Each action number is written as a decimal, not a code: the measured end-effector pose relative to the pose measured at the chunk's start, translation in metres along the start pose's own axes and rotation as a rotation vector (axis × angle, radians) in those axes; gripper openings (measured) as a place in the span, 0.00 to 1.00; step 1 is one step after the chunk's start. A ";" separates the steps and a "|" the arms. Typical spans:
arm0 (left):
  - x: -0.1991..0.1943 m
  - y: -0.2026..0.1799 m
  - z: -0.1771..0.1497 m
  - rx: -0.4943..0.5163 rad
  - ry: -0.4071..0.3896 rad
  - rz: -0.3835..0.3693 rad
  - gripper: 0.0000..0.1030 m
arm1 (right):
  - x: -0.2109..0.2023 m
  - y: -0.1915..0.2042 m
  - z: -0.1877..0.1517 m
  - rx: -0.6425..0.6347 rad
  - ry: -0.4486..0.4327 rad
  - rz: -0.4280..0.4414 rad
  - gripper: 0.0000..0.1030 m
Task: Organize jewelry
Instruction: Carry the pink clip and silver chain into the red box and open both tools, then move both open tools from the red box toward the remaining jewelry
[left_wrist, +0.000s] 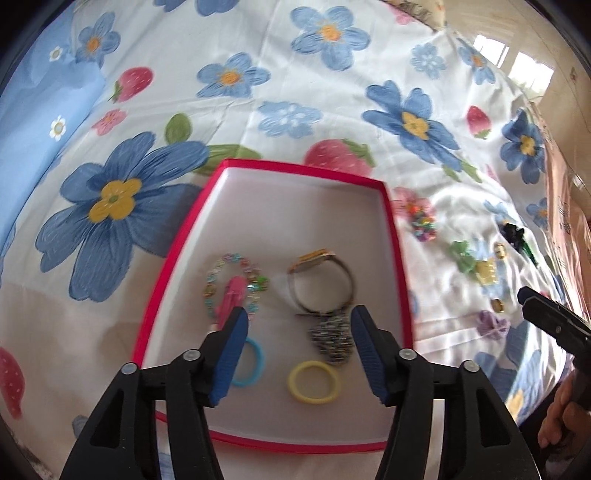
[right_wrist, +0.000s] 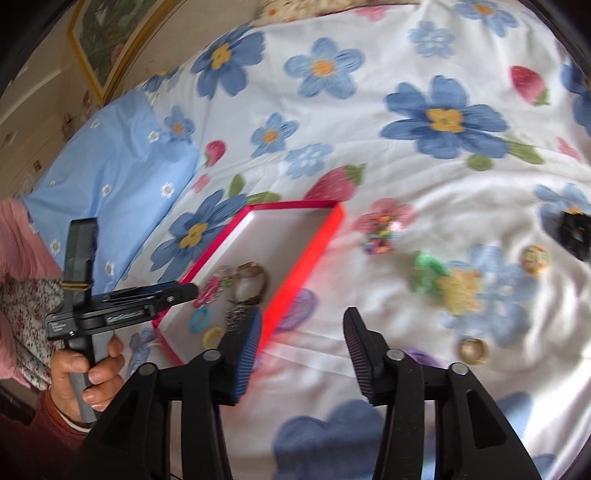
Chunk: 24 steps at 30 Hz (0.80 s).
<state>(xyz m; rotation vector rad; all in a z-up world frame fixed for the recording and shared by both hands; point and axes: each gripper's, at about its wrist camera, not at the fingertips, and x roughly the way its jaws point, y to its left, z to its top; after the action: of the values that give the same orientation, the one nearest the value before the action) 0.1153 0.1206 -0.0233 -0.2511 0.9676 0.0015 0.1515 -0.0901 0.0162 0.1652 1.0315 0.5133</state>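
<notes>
A red-rimmed box (left_wrist: 173, 258) with a white floor lies on the flowered bed sheet. In it are a beaded bracelet (left_wrist: 236, 284), a pink clip (left_wrist: 231, 301), a gold watch (left_wrist: 321, 280), a beaded chain pile (left_wrist: 330, 339), a blue hair ring (left_wrist: 251, 362) and a yellow hair ring (left_wrist: 314, 382). My left gripper (left_wrist: 297, 325) is open and empty above the box. My right gripper (right_wrist: 303, 332) is open and empty over the sheet just right of the box (right_wrist: 306, 273). Loose pieces lie on the sheet: a multicolour bead cluster (right_wrist: 380, 236), a green clip (right_wrist: 428, 275), a yellow clip (right_wrist: 461, 291), a gold ring (right_wrist: 472, 350).
A blue pillow (right_wrist: 114, 192) lies at the left of the bed. A black clip (right_wrist: 574, 230) and a purple scrunchie (left_wrist: 493, 323) lie on the sheet to the right. The bed edge and a pink cloth (left_wrist: 561, 229) are at the far right.
</notes>
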 end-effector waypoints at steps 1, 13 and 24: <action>-0.001 -0.007 0.000 0.012 0.002 -0.005 0.57 | -0.006 -0.006 -0.001 0.009 -0.010 -0.009 0.49; 0.008 -0.062 0.011 0.111 0.023 -0.044 0.58 | -0.049 -0.064 -0.012 0.102 -0.071 -0.108 0.54; 0.045 -0.107 0.038 0.187 0.042 -0.062 0.58 | -0.046 -0.104 -0.005 0.152 -0.079 -0.171 0.54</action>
<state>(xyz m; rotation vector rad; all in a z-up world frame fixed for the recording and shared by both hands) 0.1845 0.0194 -0.0169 -0.1088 0.9940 -0.1513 0.1624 -0.2030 0.0110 0.2283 0.9976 0.2709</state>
